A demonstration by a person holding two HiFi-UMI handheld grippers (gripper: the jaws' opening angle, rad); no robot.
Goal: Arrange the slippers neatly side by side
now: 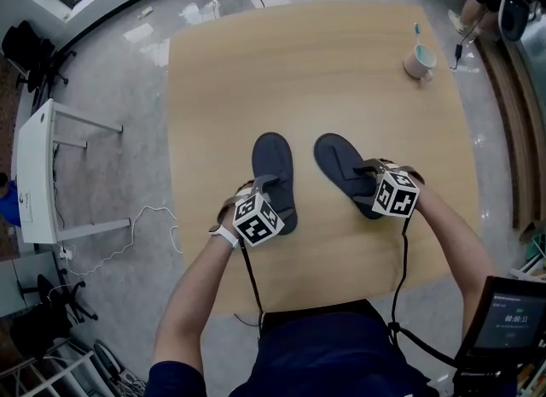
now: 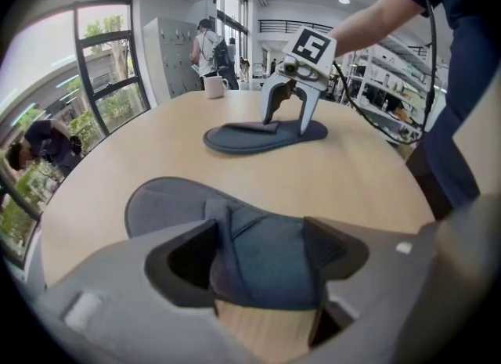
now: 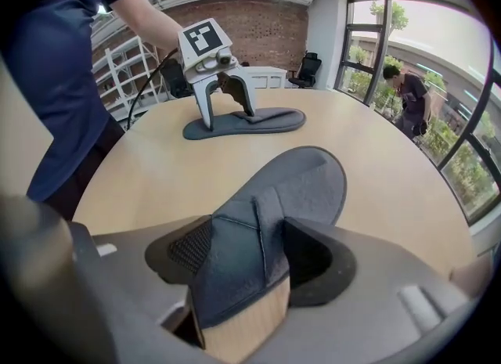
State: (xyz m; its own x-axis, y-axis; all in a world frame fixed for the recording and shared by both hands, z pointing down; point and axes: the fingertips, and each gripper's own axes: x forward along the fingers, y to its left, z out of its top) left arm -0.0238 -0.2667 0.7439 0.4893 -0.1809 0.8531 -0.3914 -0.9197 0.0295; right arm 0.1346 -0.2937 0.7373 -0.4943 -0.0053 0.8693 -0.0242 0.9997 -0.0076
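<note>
Whereas the head view conceals the jaws, the gripper views show the left gripper and right gripper spread wide, unclamped, astride the left slipper and right slipper, both well apart from the mug, on its near side.

Left tool sits low over the surface, jaws wide apart and straddling the strap of the near slipper. There's a clear gap at the left pad; the right pad is just beside the strap, can't tell if it's touching. The slipper is dark and flat, its bare sole end pointing away. The far slipper, same colour, lies flat and side-on. Right tool stands over its strap end, jaws apart either side of the strap, with its marker cube on top. A person's arm comes in from upper right. Mug near the surface's far edge. Windows on the left.
</note>
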